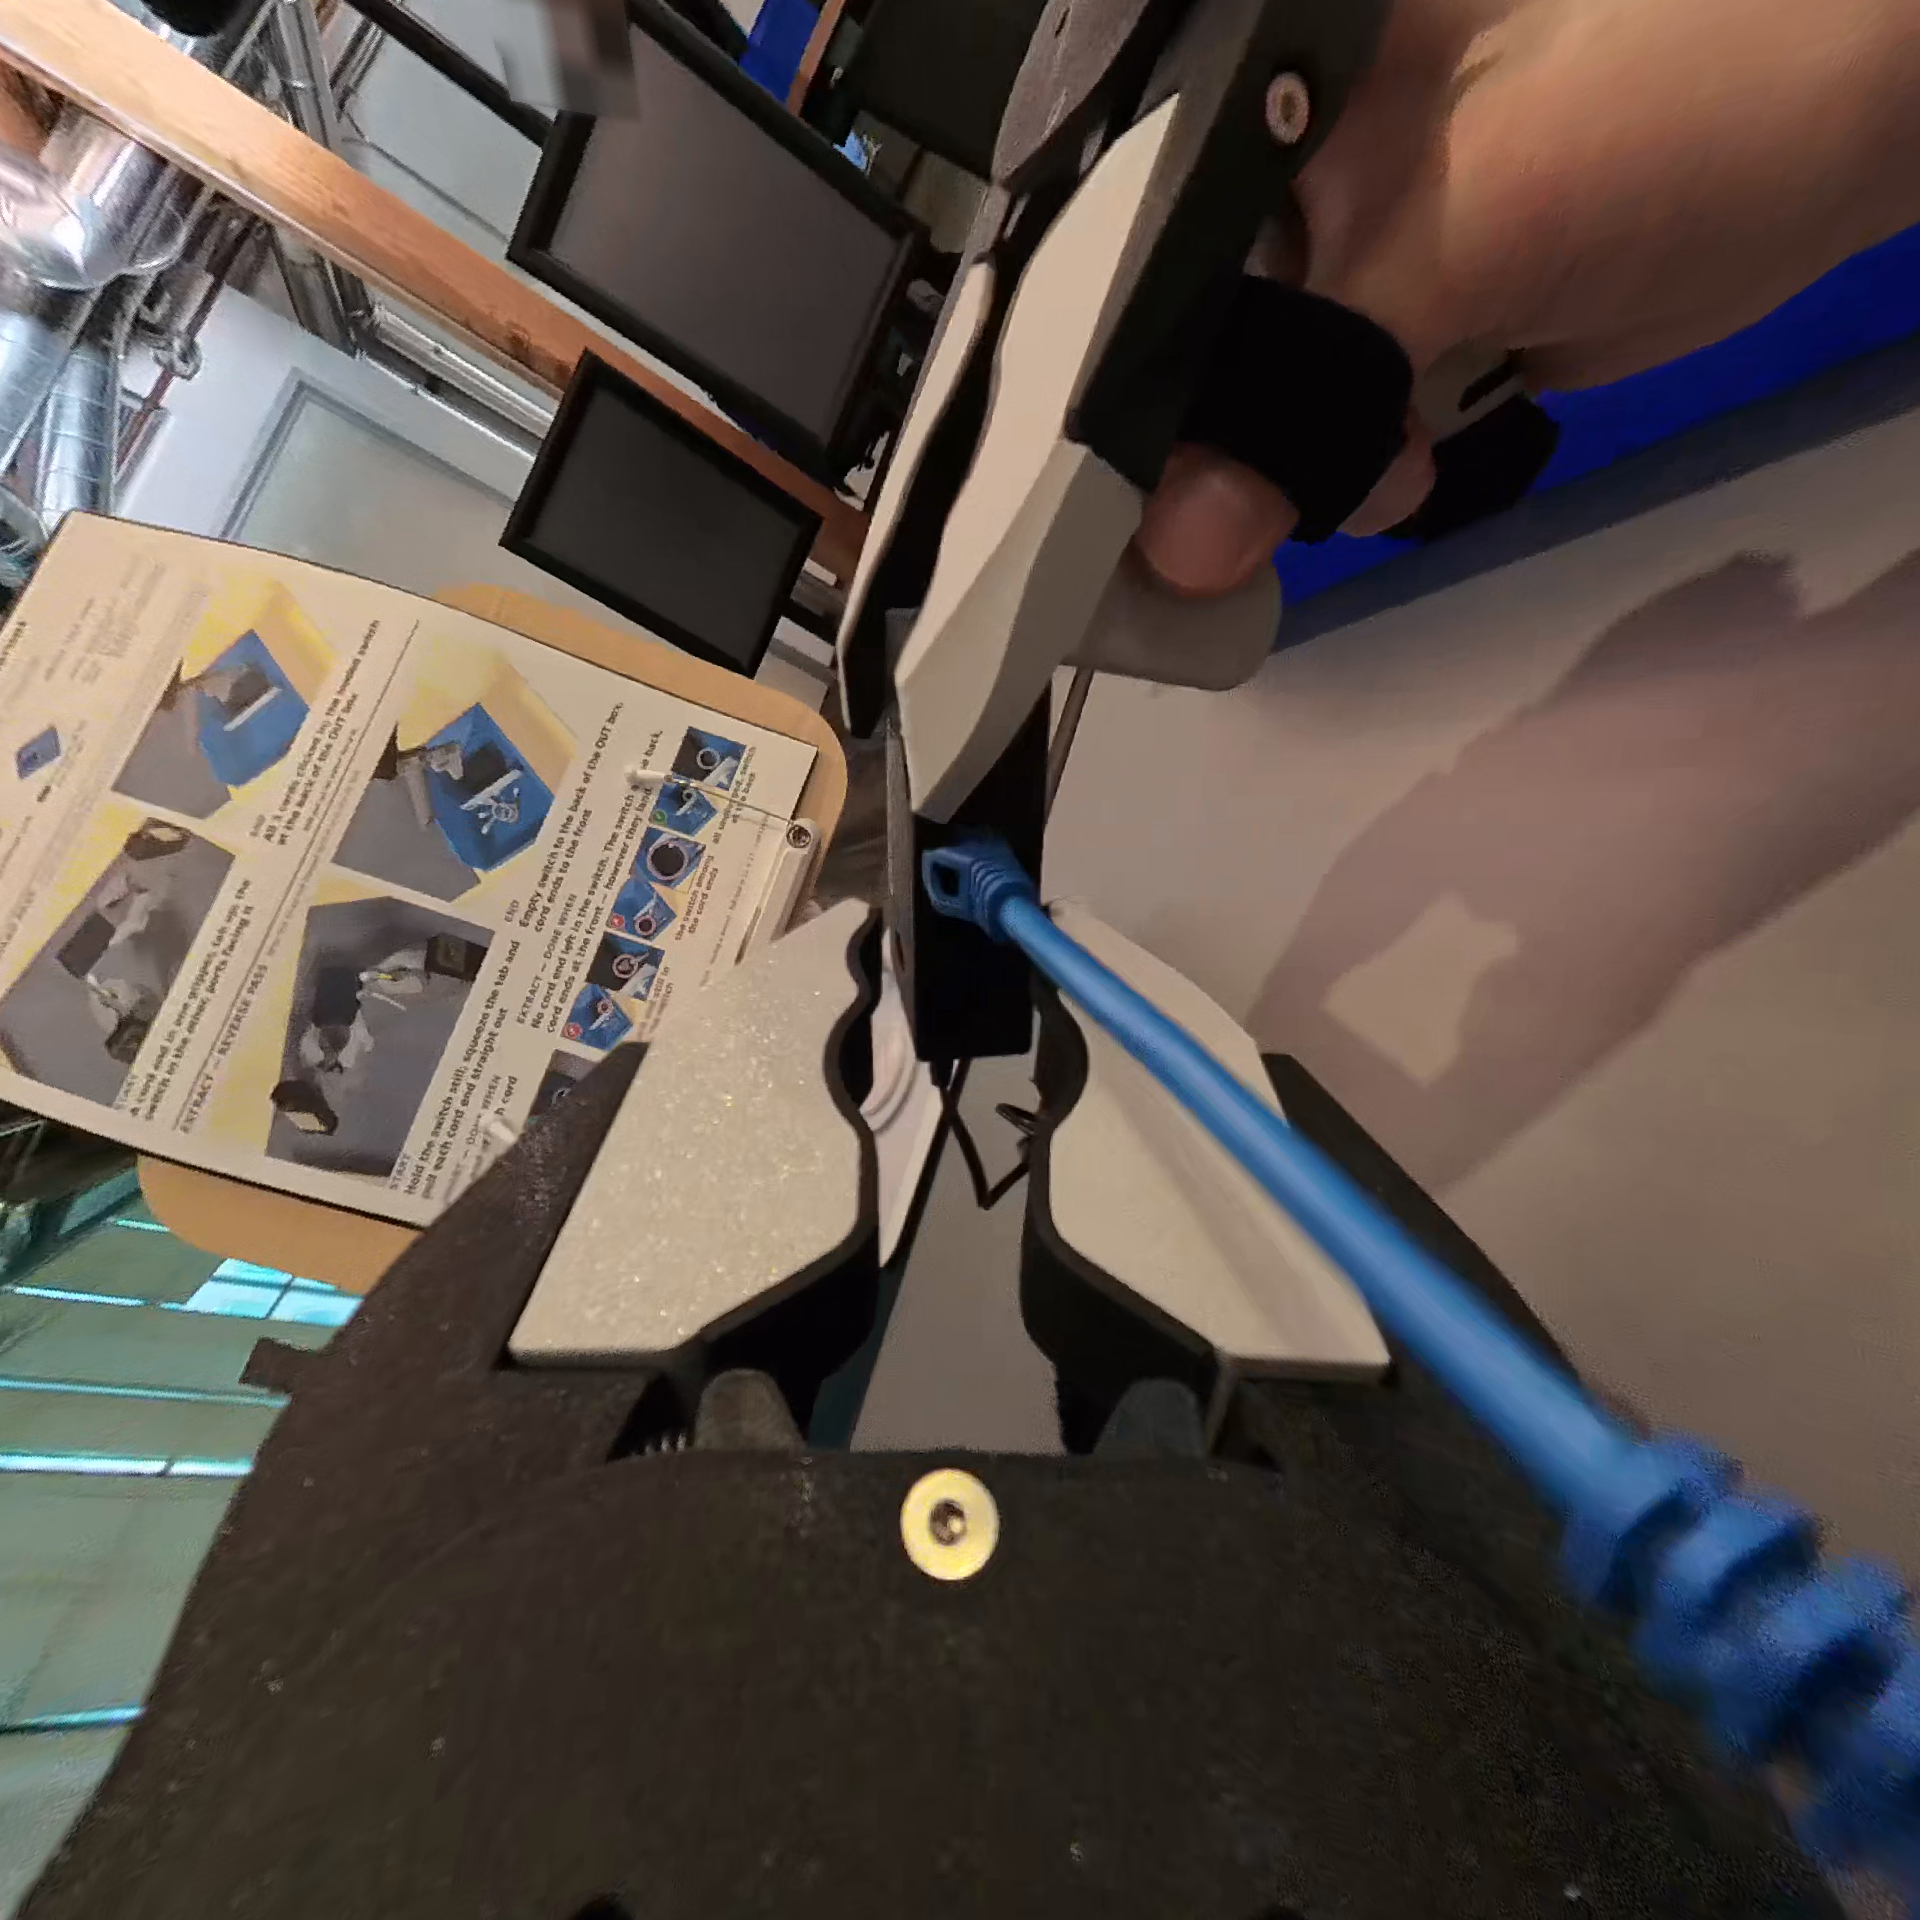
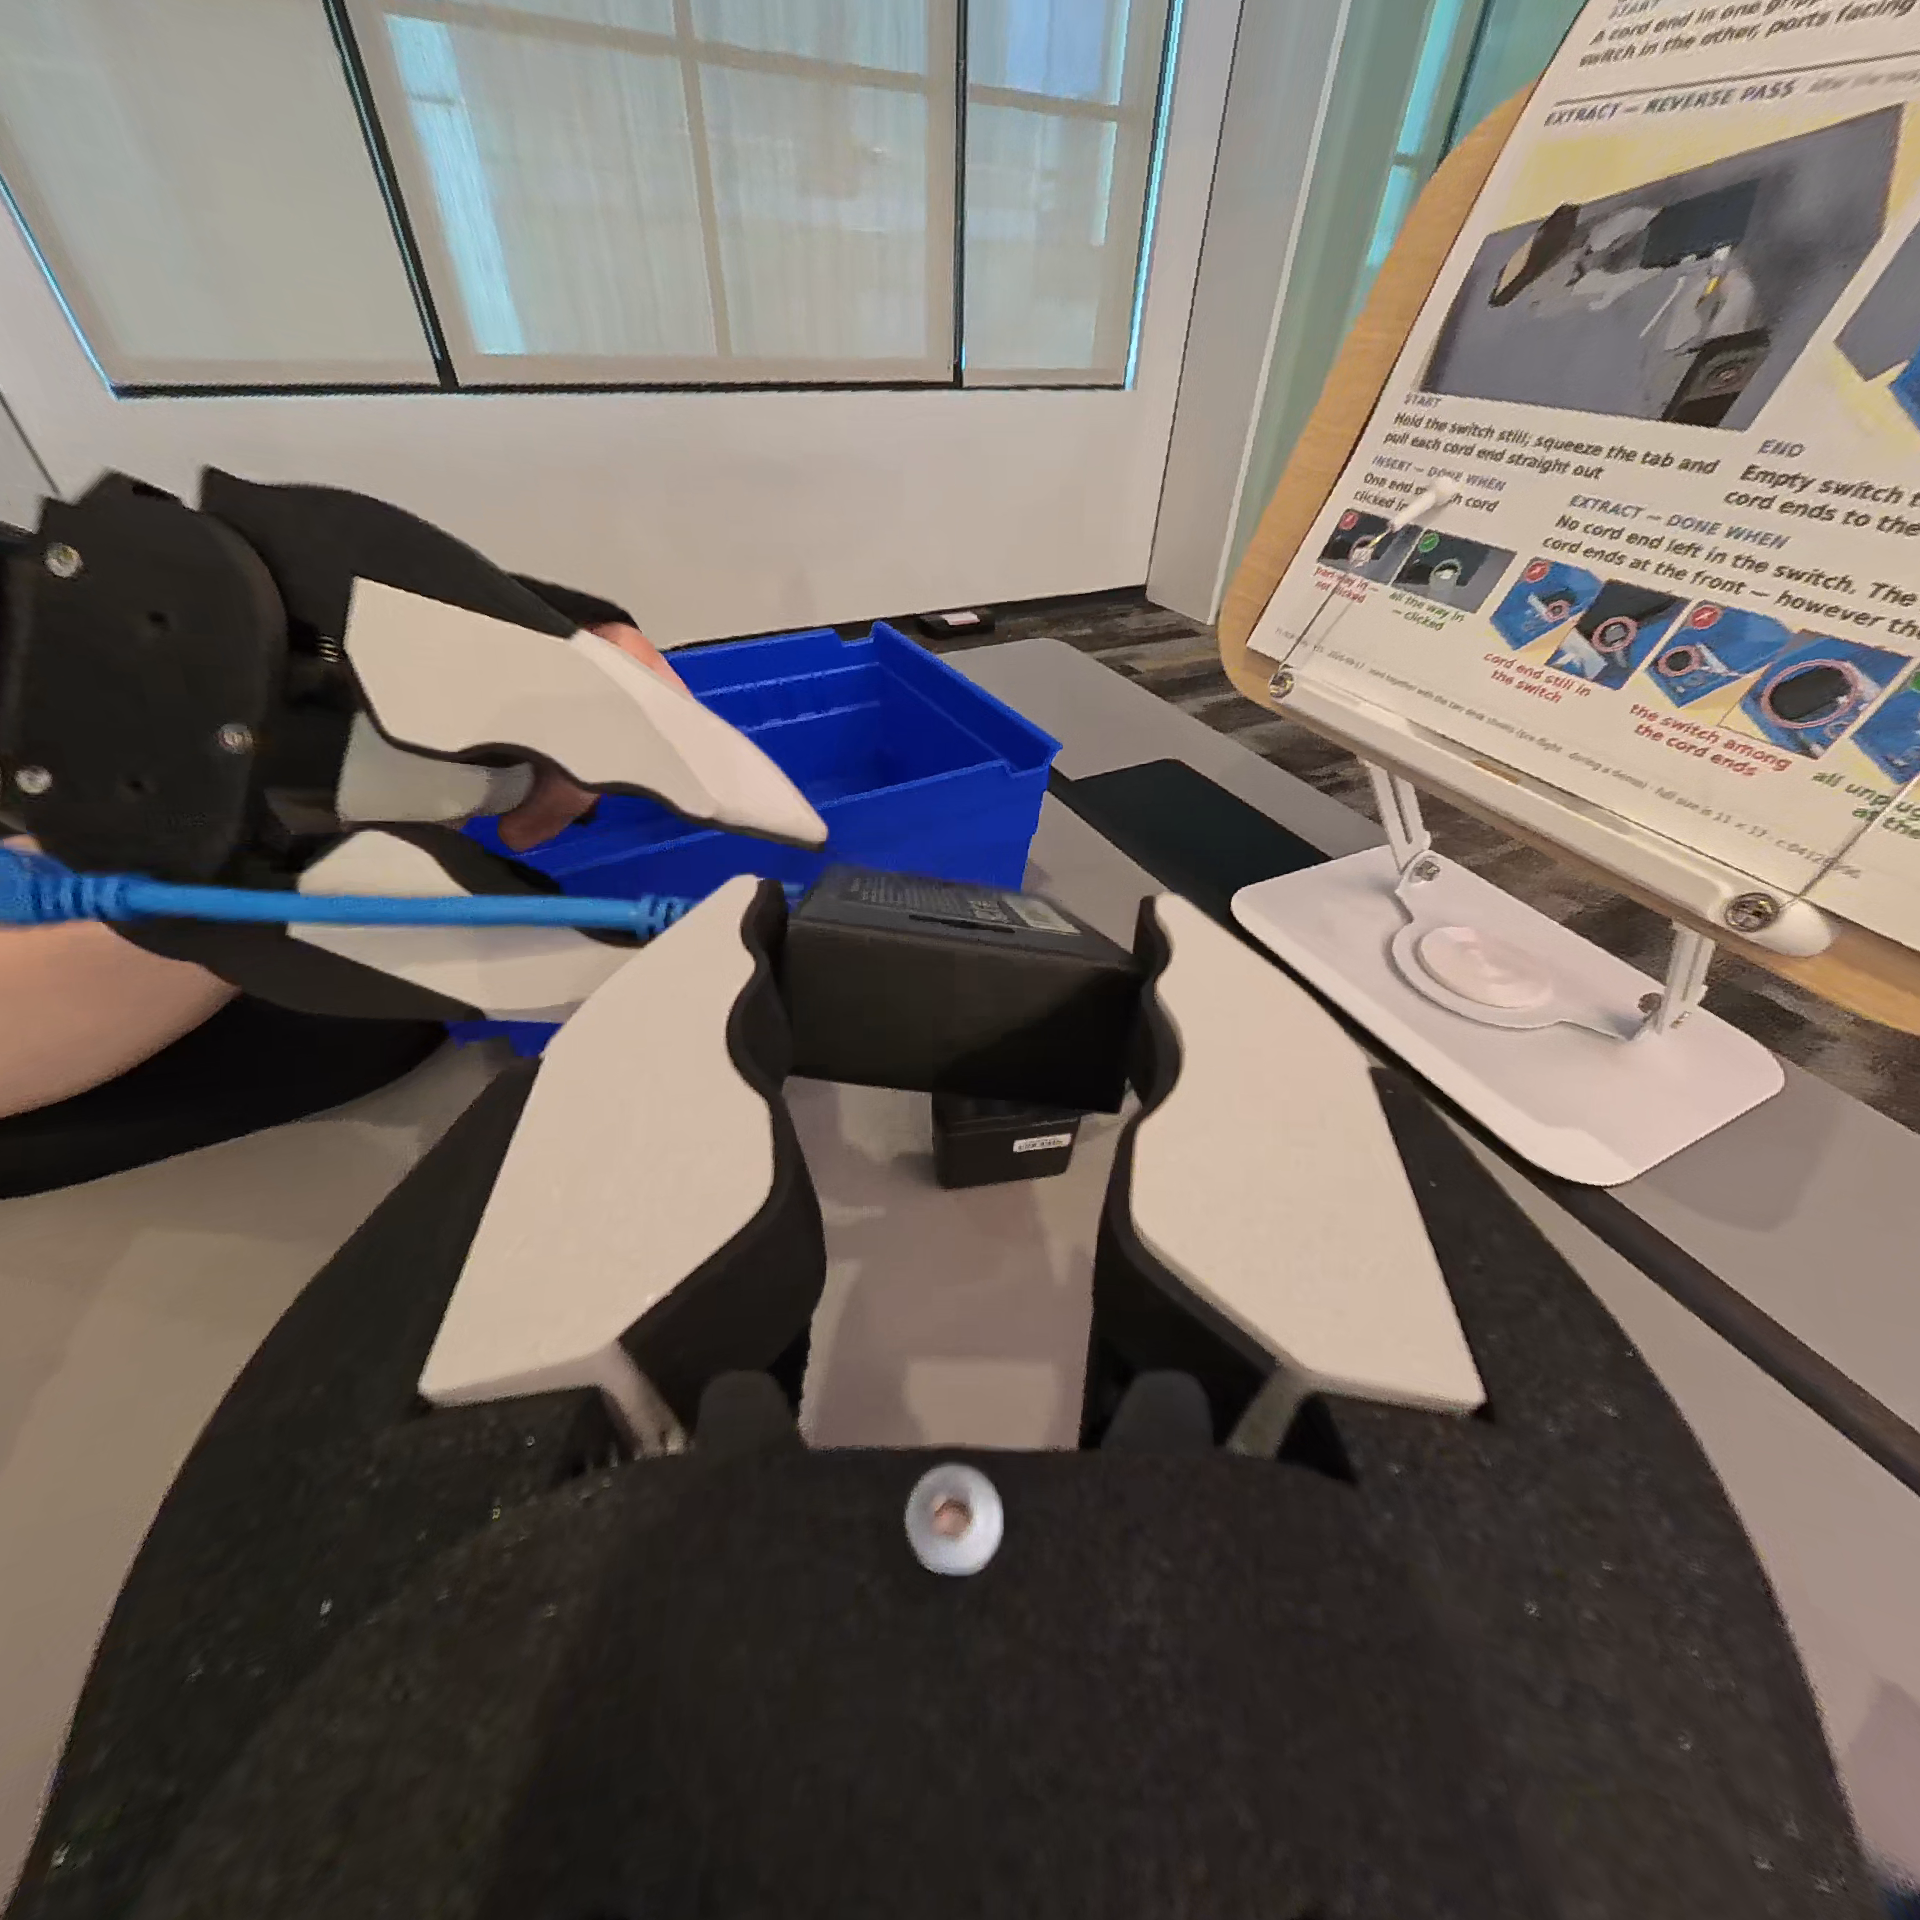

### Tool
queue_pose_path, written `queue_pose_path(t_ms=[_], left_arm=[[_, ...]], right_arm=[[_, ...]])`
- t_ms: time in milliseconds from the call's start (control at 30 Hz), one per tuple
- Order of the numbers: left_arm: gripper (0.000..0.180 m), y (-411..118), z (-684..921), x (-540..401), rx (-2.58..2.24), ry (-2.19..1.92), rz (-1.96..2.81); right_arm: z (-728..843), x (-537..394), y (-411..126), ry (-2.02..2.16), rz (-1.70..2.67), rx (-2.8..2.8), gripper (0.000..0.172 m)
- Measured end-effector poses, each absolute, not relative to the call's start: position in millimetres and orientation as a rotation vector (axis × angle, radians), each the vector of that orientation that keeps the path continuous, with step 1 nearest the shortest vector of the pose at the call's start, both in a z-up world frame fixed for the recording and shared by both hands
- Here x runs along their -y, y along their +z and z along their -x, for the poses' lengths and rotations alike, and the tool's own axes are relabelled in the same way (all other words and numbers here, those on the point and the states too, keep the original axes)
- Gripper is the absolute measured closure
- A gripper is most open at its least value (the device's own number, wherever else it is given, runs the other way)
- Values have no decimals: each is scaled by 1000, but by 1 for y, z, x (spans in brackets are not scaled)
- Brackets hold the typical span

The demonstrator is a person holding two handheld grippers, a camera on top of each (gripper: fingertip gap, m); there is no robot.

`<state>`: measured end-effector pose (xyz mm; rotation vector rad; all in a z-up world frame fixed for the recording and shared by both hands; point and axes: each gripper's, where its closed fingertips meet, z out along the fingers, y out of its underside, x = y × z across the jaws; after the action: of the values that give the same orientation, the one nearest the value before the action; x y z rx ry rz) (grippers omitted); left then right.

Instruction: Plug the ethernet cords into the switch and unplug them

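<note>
My right gripper [image 2: 956, 904] is shut on a black switch [image 2: 956, 997] and holds it above the grey table [image 2: 156, 1299]; both pads press on its sides. A blue ethernet cord [image 1: 1247, 1122] is plugged into the switch [image 1: 966, 987] by its blue plug [image 1: 961, 873]. My left gripper [image 1: 956, 935] is open right in front of the switch. The cord runs back over its right finger [image 1: 1143, 1195], not pinched. In the right wrist view the cord [image 2: 364, 909] passes between the left gripper's [image 2: 727, 883] spread fingers. The right gripper [image 1: 904, 769] also shows in the left wrist view.
A blue bin [image 2: 894, 769] stands behind the grippers. A black power adapter [image 2: 1003, 1143] lies on the table under the switch. A white stand [image 2: 1507, 997] with an instruction sheet [image 1: 364, 831] is at the right. Dark screens [image 1: 717, 229] hang farther back.
</note>
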<state>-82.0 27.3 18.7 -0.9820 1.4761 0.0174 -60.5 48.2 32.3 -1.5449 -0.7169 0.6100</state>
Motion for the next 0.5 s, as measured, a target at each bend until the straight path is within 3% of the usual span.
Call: queue_pose_path(t_ms=[100, 267, 500], left_arm=[[166, 23, 80, -21, -1467, 13, 933], [158, 21, 76, -21, -1446, -29, 956], [162, 24, 77, -16, -1453, -72, 973]], right_arm=[[61, -45, 38, 679, 1534, 696, 109], [60, -45, 35, 636, 1535, 742, 109], [63, -42, 39, 670, 1482, 750, 108]])
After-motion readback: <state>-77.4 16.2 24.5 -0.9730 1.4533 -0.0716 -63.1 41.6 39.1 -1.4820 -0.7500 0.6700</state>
